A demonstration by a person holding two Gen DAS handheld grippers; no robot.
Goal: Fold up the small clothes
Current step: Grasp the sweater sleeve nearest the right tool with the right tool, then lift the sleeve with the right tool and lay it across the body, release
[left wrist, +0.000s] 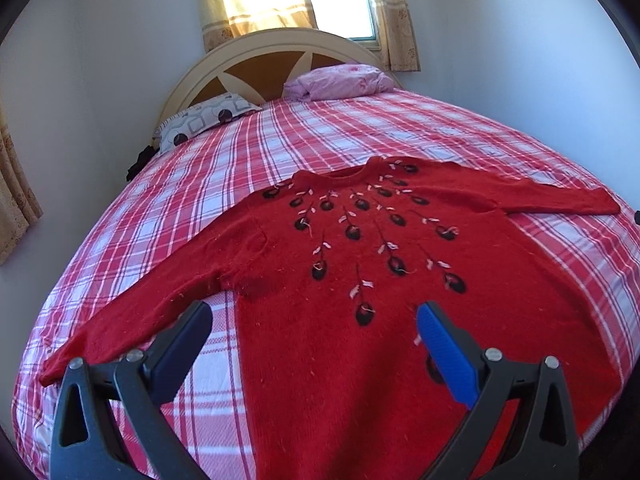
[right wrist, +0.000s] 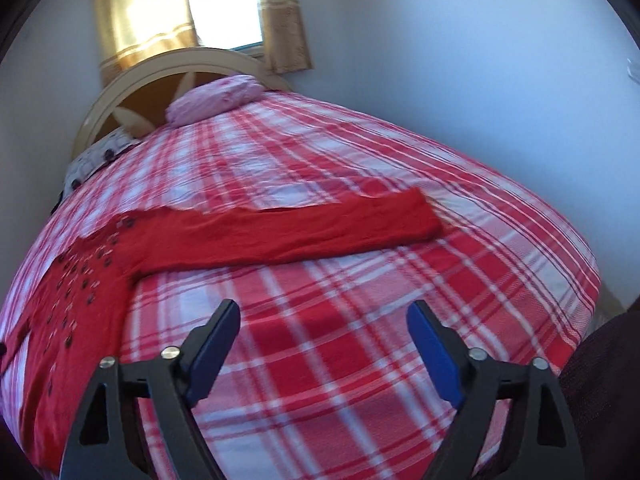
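Left wrist view: red sweater (left wrist: 360, 280) spread flat, frame centre, on plaid bed (left wrist: 320, 136); left gripper (left wrist: 314, 326) fingers wide apart, empty, low over hem; right wrist view: sleeve (right wrist: 300, 228) mid-frame; right gripper (right wrist: 324, 318) fingers apart, holding nothing.

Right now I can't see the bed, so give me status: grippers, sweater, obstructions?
Left gripper open, empty, over the sweater's lower body. Right gripper open, empty, over bare bedspread. Red sweater flat, sleeves spread, unfolded. Nothing in the way.
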